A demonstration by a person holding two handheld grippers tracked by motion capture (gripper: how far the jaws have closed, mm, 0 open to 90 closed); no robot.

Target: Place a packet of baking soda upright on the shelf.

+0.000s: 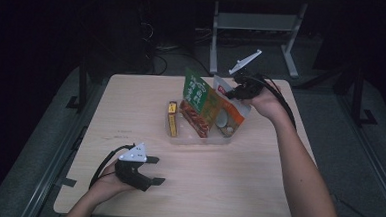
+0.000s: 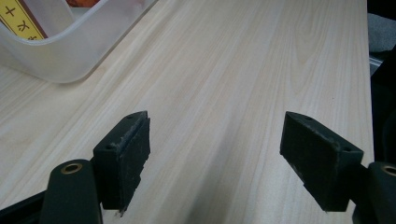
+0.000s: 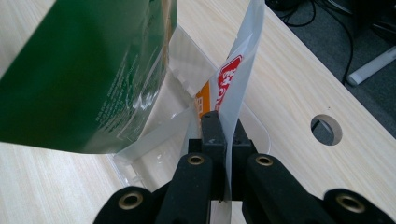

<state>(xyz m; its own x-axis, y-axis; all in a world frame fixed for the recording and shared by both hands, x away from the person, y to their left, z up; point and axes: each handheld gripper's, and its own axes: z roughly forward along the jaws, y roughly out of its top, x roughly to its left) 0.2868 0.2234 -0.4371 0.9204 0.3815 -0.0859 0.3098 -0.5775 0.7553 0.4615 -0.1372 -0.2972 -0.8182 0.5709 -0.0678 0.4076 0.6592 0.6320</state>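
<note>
Right gripper (image 3: pixel 223 140) jaws clamped on white packet (image 3: pixel 240 74) at the bin (image 2: pixel 70 56), not yet released; left gripper (image 2: pixel 215 158) jaws apart, idle near left.

Glossy plastic pouch (image 3: pixel 236 79), matt wood table (image 1: pixel 237 176)

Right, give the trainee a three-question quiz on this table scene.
1. True or false: the right gripper has its jaws closed on the white snack packet.
2. What stands in the clear plastic tub beside the white snack packet? A) a green packet B) a glass bottle C) a folded towel
3. Fill in: the left gripper hovers over bare table with its jaws ____.

Key: 1 true. 2 A, the green packet. 3 open.
</note>
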